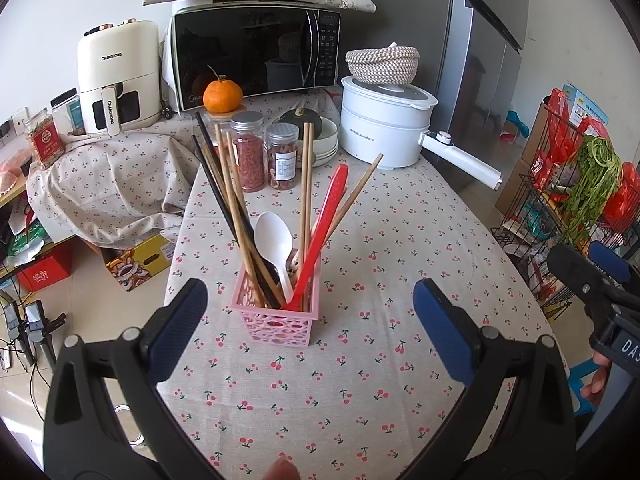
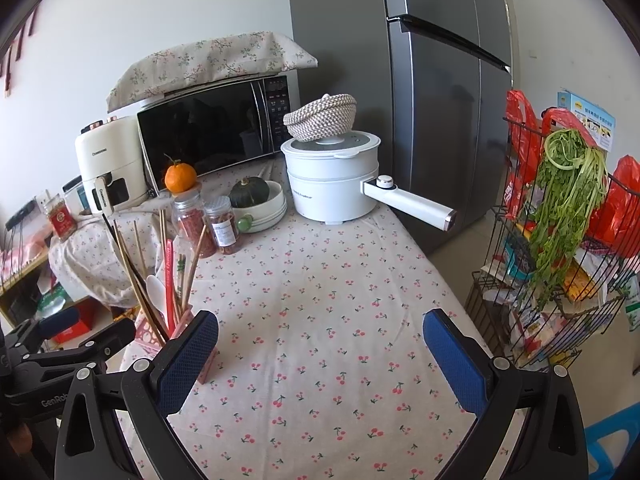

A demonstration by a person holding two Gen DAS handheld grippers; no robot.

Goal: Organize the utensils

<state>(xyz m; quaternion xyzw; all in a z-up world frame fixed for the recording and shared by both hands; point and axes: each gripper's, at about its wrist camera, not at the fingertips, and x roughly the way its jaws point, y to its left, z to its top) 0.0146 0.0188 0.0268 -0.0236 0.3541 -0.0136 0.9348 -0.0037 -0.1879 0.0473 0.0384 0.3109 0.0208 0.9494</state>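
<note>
While empty above the tablecloth (image 1: 360, 360): both tongs, left (image 1: 310, 308) and right (image 2: 320, 344), wide beside the pink basket (image 1: 276, 320).

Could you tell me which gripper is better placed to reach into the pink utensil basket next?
Left, probably. The left gripper is open and aimed straight at the pink basket, which sits centred between its fingers. The right gripper faces bare tablecloth, with the basket off to its left.
</note>
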